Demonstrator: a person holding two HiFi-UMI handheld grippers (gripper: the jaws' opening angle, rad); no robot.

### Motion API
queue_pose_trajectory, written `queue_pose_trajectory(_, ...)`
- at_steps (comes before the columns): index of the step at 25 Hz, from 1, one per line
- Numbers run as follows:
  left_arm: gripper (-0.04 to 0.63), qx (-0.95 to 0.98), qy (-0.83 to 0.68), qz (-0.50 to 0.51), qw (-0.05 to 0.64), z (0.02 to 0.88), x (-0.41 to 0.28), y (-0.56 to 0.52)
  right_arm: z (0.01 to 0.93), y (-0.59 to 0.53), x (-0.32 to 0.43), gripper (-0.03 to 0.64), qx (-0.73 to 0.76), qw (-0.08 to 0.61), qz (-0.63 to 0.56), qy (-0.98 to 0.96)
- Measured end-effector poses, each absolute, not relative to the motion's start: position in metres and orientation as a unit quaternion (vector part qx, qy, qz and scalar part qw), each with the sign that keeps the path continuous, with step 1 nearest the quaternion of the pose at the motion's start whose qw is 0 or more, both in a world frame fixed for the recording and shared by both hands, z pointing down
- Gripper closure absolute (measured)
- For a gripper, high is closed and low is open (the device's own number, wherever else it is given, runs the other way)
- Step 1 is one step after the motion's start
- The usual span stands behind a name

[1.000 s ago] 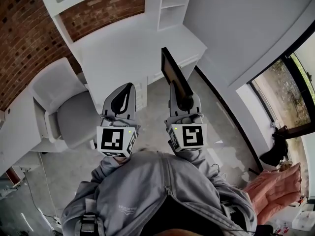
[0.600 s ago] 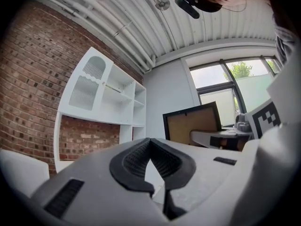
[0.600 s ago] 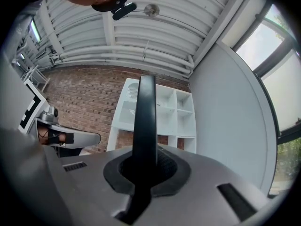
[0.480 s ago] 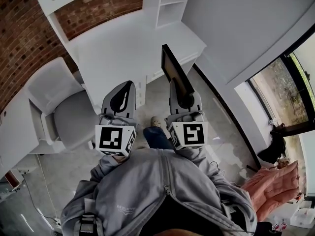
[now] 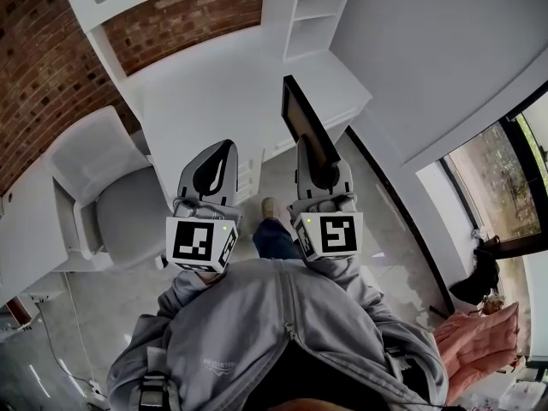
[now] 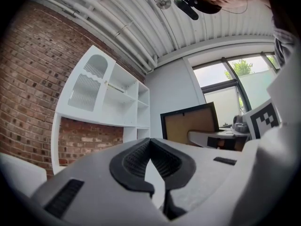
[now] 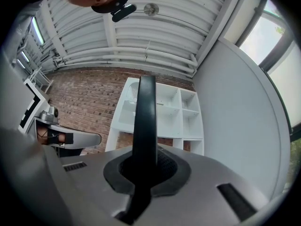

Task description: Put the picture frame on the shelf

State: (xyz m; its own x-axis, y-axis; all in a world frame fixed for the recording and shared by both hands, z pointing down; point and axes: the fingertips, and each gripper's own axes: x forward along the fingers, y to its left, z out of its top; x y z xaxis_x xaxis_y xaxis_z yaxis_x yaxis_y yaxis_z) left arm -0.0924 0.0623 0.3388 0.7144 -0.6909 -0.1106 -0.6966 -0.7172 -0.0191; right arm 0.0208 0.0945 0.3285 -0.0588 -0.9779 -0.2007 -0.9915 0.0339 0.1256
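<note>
Nearer the shelf (image 5: 277, 15) now — picture frame (image 5: 306, 131) held.

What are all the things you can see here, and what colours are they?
picture frame: one, black with a brown back, upright in the right gripper
shelf: one, white, ahead against the brick wall
desk: one, white, below the shelf
chair: one, pale grey, left of the desk
brick wall: one, red-brown, behind the chair and shelf
window: one, dark-framed, far right
pink cloth: one, bottom right corner
sweatshirt: one, grey, worn by the person
left gripper: one, grey, shut, empty
right gripper: one, grey, shut on the picture frame
</note>
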Motion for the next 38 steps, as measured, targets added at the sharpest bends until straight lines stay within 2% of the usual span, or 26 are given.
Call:
queue_pose_trajectory(26, 0.589, -0.876, 0.480, 0.034, 0.029, 0.328, 0.016, -0.241, 0.321, -0.240, 0.126, 0.583, -0.588, 0.031, 0.112, 0.801)
queue_pose_trajectory(38, 0.589, -0.856, 0.516, 0.036, 0.024, 0.335, 0.033, -0.296, 0.324, -0.307, 0.142, 0.583, -0.548, 0.040, 0.115, 0.828)
